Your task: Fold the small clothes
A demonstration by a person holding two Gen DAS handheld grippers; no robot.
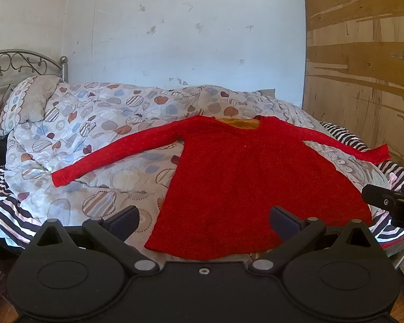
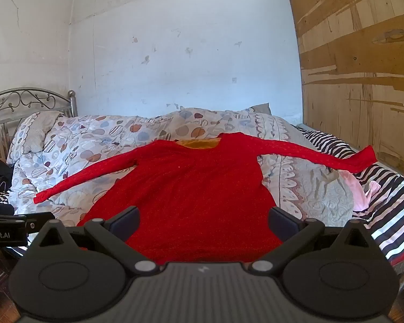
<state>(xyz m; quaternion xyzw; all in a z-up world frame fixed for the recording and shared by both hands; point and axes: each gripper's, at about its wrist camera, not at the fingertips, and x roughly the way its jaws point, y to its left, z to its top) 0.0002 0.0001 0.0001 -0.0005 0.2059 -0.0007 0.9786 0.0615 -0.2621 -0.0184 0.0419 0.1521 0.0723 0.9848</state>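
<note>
A red top (image 1: 229, 183) lay flat on the quilt (image 1: 94, 134) (sleeves spread wide). The left gripper (image 1: 204, 219) and right gripper (image 2: 204, 219) hovered with jaws spread, pinching nothing.

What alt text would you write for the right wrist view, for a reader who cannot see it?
A bright red long-sleeved knit top lies flat, both sleeves spread, on a rumpled quilt printed with circles and hearts on a bed. The open right hand-held gripper hovers at the top's near hem, holding nothing. A pink cloth lies at right.

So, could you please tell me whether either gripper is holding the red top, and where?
Neither: left gripper and right gripper are open, above the red top.
</note>
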